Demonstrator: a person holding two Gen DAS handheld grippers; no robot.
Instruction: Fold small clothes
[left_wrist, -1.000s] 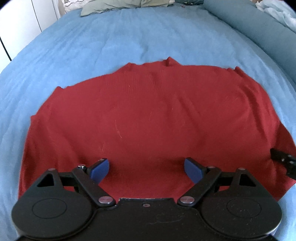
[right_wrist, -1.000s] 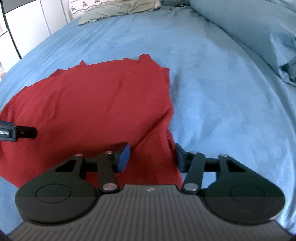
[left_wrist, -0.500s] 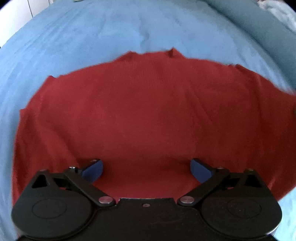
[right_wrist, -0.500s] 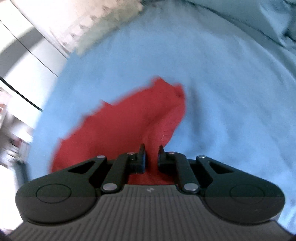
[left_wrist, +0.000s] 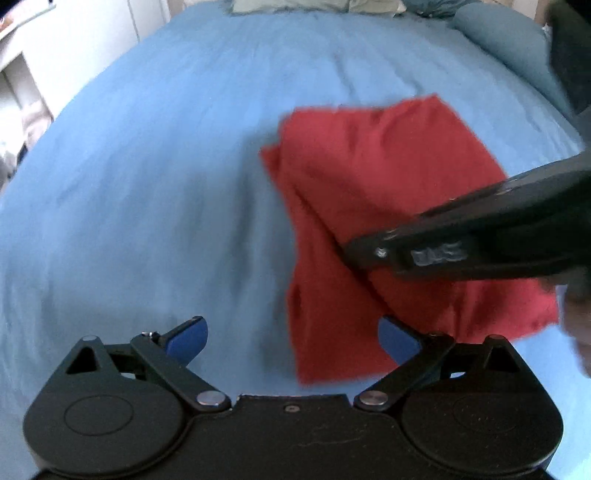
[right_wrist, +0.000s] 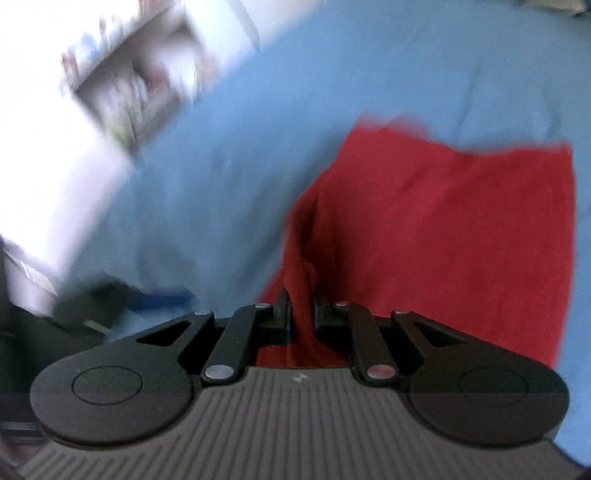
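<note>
Red garment (left_wrist: 373, 206) half doubled over on the blue bedspread (left_wrist: 166, 177).

Right gripper (right_wrist: 302, 314) pinches a bunched fold of it; left gripper (left_wrist: 291, 339) gapes wide, empty, beside its edge. White lettering on the right tool is too blurred to read.

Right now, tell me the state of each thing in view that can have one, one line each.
Red garment: partly folded over itself, lying on the bed, one bunched edge held.
Right gripper: jaws shut on the red garment's edge.
Left gripper: jaws wide open, holding nothing.
Blue bedsheet: spread out, lightly wrinkled.
</note>
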